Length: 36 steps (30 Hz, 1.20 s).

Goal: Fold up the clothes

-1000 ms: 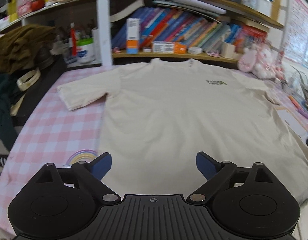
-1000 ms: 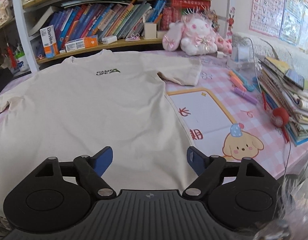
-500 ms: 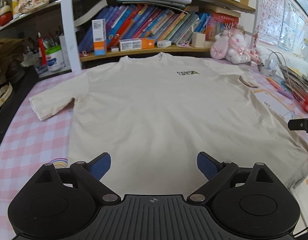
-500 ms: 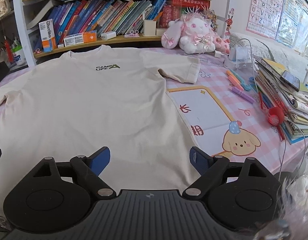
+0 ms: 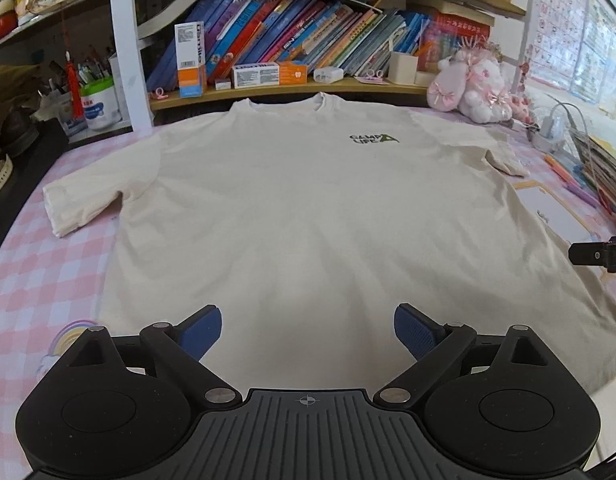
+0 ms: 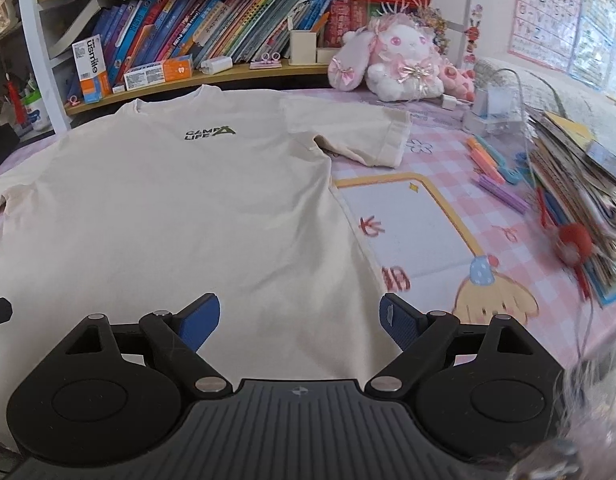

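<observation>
- Your left gripper (image 5: pixel 306 330) has its jaws spread wide with nothing between the blue pads (image 5: pixel 200 330); only the lower part of the t-shirt (image 5: pixel 308 216) shows in the gap beyond them, and the pads press on no cloth.
- Your right gripper (image 6: pixel 298 326) is the same: jaws wide apart, empty, poised above the shirt's hem near its right side edge.
- The cream t-shirt (image 6: pixel 180 208) lies flat and face up on the pink checked surface (image 6: pixel 459 168), collar toward the bookshelf (image 5: pixel 292 92), both short sleeves spread out to the sides, a small dark logo (image 5: pixel 372 140) on the chest.
- From the left wrist view, a black part of your other gripper pokes in at the right edge, by the shirt's side.
- A plush rabbit (image 6: pixel 395 60) sits beyond the right sleeve, and pens (image 6: pixel 491 168) and stacked books (image 6: pixel 579 184) lie well to the right of the shirt.
</observation>
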Available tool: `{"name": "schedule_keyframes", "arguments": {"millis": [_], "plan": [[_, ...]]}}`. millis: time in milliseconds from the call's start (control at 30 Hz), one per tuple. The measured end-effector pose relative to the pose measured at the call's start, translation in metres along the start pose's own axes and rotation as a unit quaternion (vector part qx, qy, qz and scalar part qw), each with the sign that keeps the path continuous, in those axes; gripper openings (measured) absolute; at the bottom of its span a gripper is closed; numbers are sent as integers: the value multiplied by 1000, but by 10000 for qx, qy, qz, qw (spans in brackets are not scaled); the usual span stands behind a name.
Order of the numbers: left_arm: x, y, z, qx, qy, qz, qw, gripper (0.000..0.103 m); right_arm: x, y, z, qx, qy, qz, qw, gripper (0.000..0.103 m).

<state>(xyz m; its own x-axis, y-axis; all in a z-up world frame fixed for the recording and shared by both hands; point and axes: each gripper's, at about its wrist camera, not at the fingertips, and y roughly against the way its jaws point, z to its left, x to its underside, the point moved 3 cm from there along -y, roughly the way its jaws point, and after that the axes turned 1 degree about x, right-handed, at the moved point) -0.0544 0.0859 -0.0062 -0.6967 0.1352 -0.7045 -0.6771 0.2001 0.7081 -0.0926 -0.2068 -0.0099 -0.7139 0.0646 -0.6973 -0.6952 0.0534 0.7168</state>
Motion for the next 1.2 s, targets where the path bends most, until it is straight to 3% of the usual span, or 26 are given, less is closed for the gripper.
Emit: {"name": "schedule_keyframes", "arguments": {"millis": [267,633,967,1100,1200], "plan": [[-21,-38,-37,-232,578,185,9979,95,-36,-45,-49,-358,42,98,9993,87],[-16,-55,-82,-1003,585,630,9912,95,-59,-93,-85,-986,-19,415,9943,87],[-22,-51,-105,-1322,429,436,9893,95,-82,-118,-111,-1184,-303,483,9913,84],[-27,-45,-105,-1186,410,-95,9920,95,-88,-124,-119,-1234,-365,484,9905,84],[-34,-46,-98,-1157,541,-142,9917,95,-92,-128,-123,-1257,-371,482,9902,84]]}}
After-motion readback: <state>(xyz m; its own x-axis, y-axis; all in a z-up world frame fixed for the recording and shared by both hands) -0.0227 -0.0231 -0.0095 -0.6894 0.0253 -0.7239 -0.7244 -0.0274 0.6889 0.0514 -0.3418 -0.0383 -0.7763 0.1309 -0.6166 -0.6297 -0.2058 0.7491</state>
